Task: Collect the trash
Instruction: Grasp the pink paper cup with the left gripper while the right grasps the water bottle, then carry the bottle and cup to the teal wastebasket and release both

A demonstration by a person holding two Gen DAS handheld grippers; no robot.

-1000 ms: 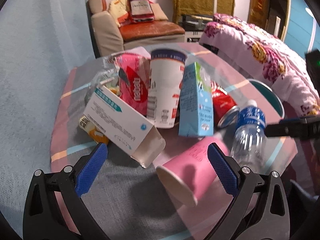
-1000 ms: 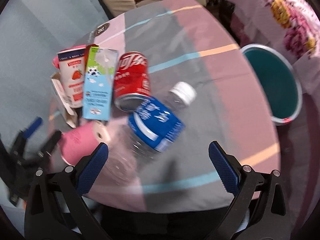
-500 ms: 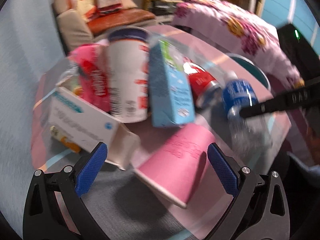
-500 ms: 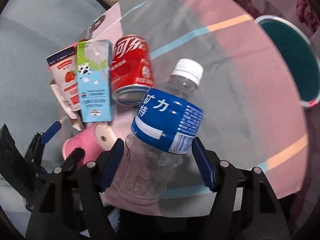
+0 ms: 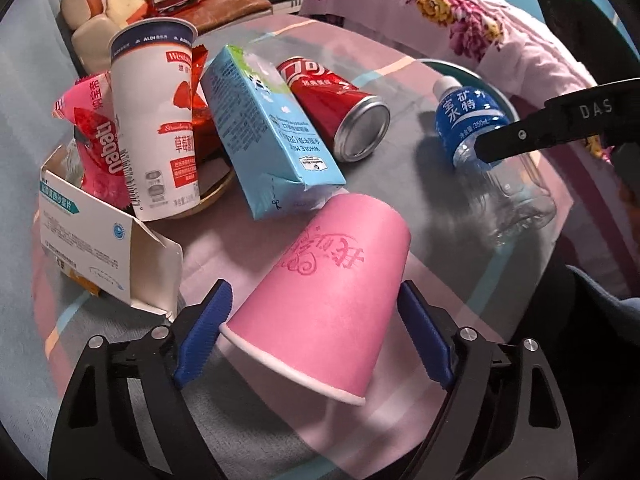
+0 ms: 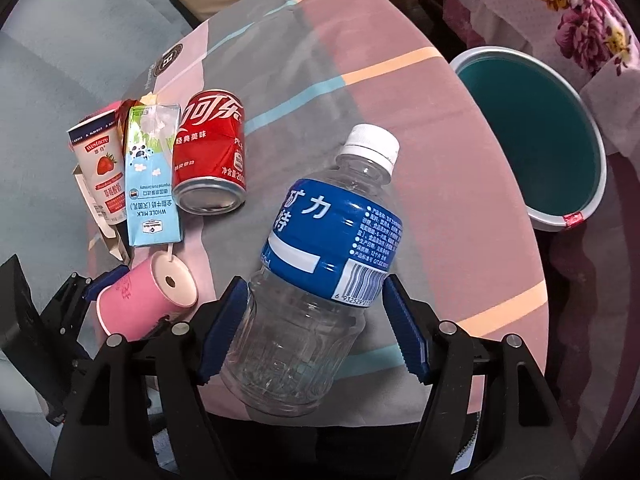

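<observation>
1. Left hand-held gripper [image 5: 312, 336]: blue pads closed against both sides of the pink paper cup [image 5: 324, 300]; cup lies on its side between the fingers, open rim toward the camera, base pointing away at the pile.
2. Right hand-held gripper [image 6: 316, 328]: pads clamped on the clear lower body of the water bottle [image 6: 320, 276]; bottle runs forward between the fingers, blue label just past the pads, white cap at the far end, tilted right.
3. Just beyond the cup: blue milk carton [image 5: 272, 136] on its side, corner touching the cup base; red cola can [image 5: 340, 112] on its side just beside the carton, on the bottle side.
4. Left of the carton: tall yogurt cup [image 5: 156, 128] upright; pink snack wrapper [image 5: 100, 140] and open white cardboard box [image 5: 104, 248] next to it.
5. All on the striped tabletop [image 6: 360, 60]; teal bin [image 6: 532, 140] sits past the tabletop's right edge, open top visible, well apart from the pile.
</observation>
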